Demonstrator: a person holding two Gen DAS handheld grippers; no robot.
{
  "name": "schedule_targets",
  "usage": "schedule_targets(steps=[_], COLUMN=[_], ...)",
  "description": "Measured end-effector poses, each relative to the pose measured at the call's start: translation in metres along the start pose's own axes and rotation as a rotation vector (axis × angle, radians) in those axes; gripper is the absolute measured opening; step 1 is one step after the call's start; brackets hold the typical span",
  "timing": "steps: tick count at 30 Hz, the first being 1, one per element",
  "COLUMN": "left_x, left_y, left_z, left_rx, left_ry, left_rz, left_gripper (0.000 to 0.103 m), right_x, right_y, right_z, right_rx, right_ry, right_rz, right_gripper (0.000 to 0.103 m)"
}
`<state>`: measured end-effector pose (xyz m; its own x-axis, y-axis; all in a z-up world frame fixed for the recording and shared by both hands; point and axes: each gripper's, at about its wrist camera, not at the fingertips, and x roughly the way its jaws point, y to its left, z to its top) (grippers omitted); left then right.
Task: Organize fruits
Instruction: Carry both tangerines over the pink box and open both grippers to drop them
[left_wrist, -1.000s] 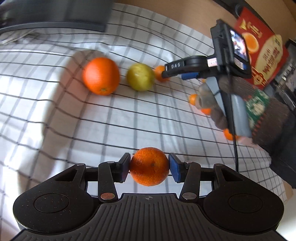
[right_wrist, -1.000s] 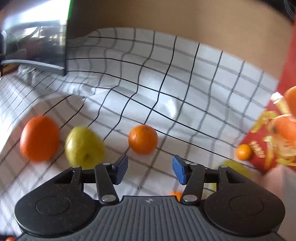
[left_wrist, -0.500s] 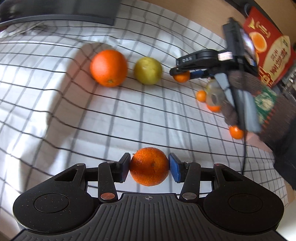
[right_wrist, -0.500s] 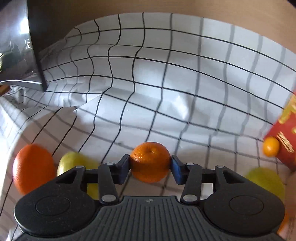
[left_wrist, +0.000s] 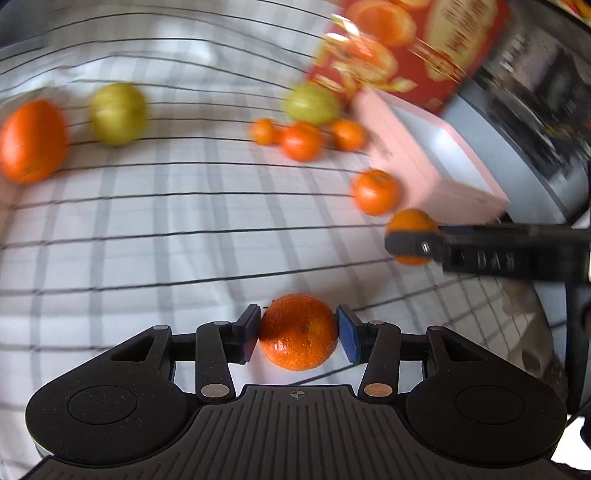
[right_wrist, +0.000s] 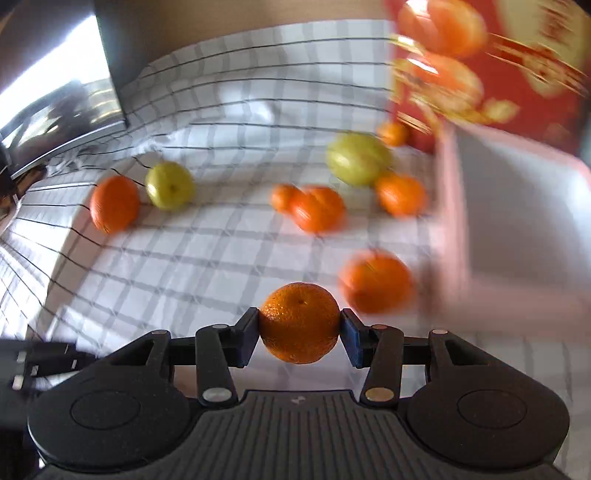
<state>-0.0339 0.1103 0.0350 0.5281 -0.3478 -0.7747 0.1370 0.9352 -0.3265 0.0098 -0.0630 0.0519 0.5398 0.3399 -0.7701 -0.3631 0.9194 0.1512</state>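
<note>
With your left tool (left_wrist: 297, 334) clamped on one small round orange mandarin (left_wrist: 297, 332) and your right tool (right_wrist: 299, 334) clamped on another (right_wrist: 299, 323), both above the checked tabletop cloth (left_wrist: 147, 221), a fast swing toward the pale pink box (right_wrist: 517, 221) at two o'clock could, I think, strike its rim and knock a fruit free.

8 orange fruits (right_wrist: 299, 322), 2 clamped; 2 green fruits (right_wrist: 169, 184); 1 red box (right_wrist: 491, 74).
</note>
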Motion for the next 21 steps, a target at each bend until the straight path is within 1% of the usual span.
schedule_targets(steps=[2,5,8,10,12,15,16,18,21], left_x=[0.010,0.022,0.027,0.029,0.030,0.038,0.043,0.057,0.089], left_y=[-0.016,-0.044,-0.070,-0.087,-0.106,-0.132,-0.139,-0.149,-0.157], left_z=[0.003,0.010,0.027,0.049,0.074,0.119,0.135,0.168,0.204], left_rx=[0.051,0.134,0.197,0.228,0.264,0.300,0.300,0.269,0.206], left_ry=[0.022,0.045,0.025,0.002,-0.039,-0.108,-0.133,-0.162,-0.128], left_rz=[-0.032,-0.082,-0.127,-0.161,-0.191,-0.208,-0.208,-0.213,-0.182], left_gripper=[0.050,0.050,0.050,0.050,0.050,0.050,0.050,0.051,0.050], right_x=[-0.014,-0.034,-0.055,-0.070,-0.082,-0.095,-0.097,-0.099,-0.099], right_y=[-0.014,-0.042,-0.064,-0.077,-0.088,-0.103,-0.106,-0.109,-0.110], right_z=[-0.016,-0.033,-0.044,-0.052,-0.057,-0.066,-0.068,-0.072,-0.076], right_rx=[0.028,0.117,0.186,0.225,0.264,0.314,0.329,0.350,0.366], right_ry=[-0.010,-0.022,-0.061,-0.091,-0.117,-0.144,-0.148,-0.153,-0.155], right_rz=[-0.058,-0.112,-0.183,-0.222,-0.250,-0.285,-0.291,-0.301,-0.307], right_gripper=[0.047,0.047,0.047,0.047,0.047,0.047,0.047,0.047,0.047])
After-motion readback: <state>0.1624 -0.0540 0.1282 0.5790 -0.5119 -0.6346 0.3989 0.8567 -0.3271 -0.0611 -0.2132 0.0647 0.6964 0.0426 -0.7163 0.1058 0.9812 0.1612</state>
